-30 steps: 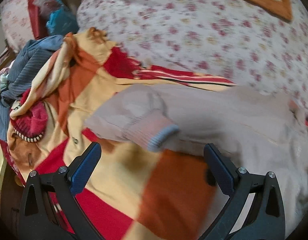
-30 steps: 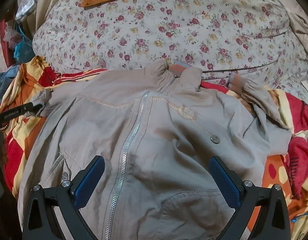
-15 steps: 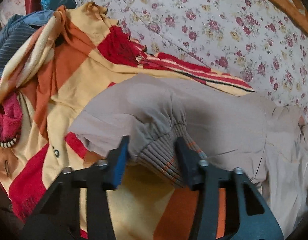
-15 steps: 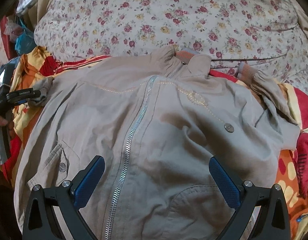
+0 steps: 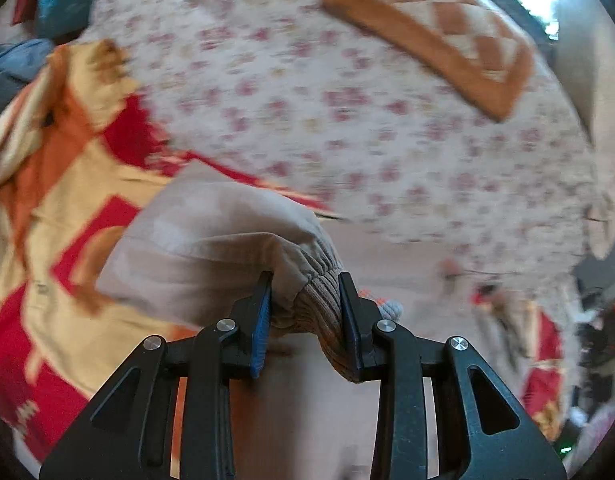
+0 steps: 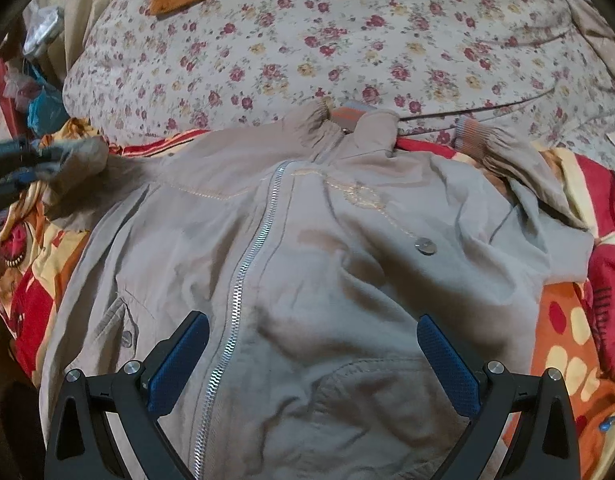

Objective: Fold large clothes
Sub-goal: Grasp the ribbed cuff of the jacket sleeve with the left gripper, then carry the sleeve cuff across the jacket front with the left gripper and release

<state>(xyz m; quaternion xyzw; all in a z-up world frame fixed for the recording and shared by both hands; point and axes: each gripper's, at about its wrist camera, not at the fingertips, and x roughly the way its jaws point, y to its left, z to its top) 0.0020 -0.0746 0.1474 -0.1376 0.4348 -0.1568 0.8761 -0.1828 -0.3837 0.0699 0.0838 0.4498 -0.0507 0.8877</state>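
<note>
A: Changes since the earlier frame?

B: The left gripper (image 5: 305, 312) has been closed on the sleeve cuff (image 5: 319, 312), and the sleeve (image 5: 211, 248) has been lifted off the patterned blanket (image 5: 67, 200); the view is blurred by motion.

A: Orientation of the jacket (image 6: 307, 264)?

B: It is laid front-up on the blanket, long axis running from the near hem to the collar (image 6: 347, 120) by the floral bedding (image 6: 347, 40). The zipper (image 6: 243, 268) is seen closed along that axis.

A: Appearance?

B: Beige-grey, wrinkled; ribbed cuffs, snap button (image 6: 425, 246), stitched chest motif.

A: Writing?

B: None can be read.

A: The right gripper (image 6: 313, 356)?

B: Fingers are spread wide above the lower front; nothing is held.
</note>
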